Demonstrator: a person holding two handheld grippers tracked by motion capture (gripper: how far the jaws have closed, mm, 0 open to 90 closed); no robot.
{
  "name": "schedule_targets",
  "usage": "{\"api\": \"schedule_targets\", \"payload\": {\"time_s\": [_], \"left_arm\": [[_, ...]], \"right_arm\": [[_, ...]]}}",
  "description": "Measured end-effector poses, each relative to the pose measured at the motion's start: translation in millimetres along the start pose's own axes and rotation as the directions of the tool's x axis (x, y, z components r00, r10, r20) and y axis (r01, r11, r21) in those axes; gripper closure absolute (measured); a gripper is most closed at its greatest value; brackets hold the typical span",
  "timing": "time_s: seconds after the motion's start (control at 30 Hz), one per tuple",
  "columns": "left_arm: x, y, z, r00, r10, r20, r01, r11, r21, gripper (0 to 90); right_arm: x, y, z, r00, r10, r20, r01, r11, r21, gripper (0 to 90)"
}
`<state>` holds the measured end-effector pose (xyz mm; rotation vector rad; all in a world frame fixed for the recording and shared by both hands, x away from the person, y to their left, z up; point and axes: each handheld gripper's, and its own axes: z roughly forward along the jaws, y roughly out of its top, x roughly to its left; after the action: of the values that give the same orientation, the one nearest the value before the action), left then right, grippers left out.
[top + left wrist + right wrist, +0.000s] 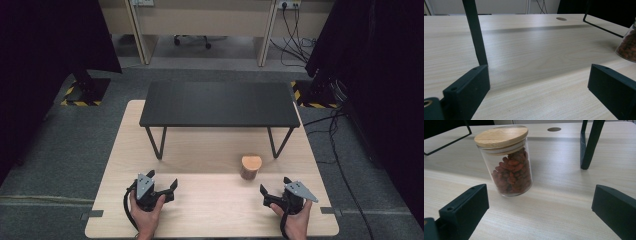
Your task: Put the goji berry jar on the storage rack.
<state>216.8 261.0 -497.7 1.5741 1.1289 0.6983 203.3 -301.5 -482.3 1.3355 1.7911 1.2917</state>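
Right gripper (274, 192) sits low over the table (210, 210), jaws spread wide and holding nothing, aimed at the jar (251, 167) standing just ahead of it. Left gripper (162, 182) hovers the same way, jaws apart, well off to the side. From the right gripper view, red-brown bits show through the glass under a wooden lid (501, 136); from above, that lid tops the jar, which stands near the black shelf (220, 104).

I'm working in a lab-like recording room: grey carpet (50, 150), black curtains (45, 35) left and right, hazard-taped stand bases (82, 92), wall sockets with dangling cables (292, 30), an office chair's wheeled base (192, 41) at the far desk.
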Motion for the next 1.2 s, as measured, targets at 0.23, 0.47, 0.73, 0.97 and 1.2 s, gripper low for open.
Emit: {"api": "schedule_targets", "payload": {"time_s": [0.23, 0.47, 0.73, 0.97, 1.2], "left_arm": [[0.0, -0.3, -0.5, 1.0, -0.002, 0.0, 0.002, 1.0, -0.001, 3.2], [0.1, -0.2, -0.4, 1.0, -0.001, 0.001, 0.001, 1.0, 0.0, 3.3], [-0.1, -0.3, -0.6, 1.0, 0.0, 0.0, 0.0, 1.0, -0.001, 3.2], [-0.2, -0.2, -0.4, 1.0, 0.0, 0.0, 0.0, 1.0, 0.0, 3.2], [-0.5, -0.1, -0.4, 1.0, 0.002, -0.002, -0.002, 1.0, 0.0, 3.2]], "right_arm": [[-15.0, -0.4, -3.7, 0.9824, -0.106, -0.153, 0.108, 0.994, 0.001, 1.3], [-25.4, -1.0, -4.2, 0.9636, -0.142, -0.227, 0.143, 0.99, -0.012, 1.2], [-28.6, -3.2, -5.4, 0.9622, -0.138, -0.235, 0.136, 0.99, -0.024, 1.2], [-27.4, -4.4, -6.3, 0.9656, -0.133, -0.224, 0.13, 0.991, -0.028, 1.2], [-24.5, -3.0, -4.6, 0.9681, -0.137, -0.21, 0.135, 0.991, -0.023, 1.2]]}}
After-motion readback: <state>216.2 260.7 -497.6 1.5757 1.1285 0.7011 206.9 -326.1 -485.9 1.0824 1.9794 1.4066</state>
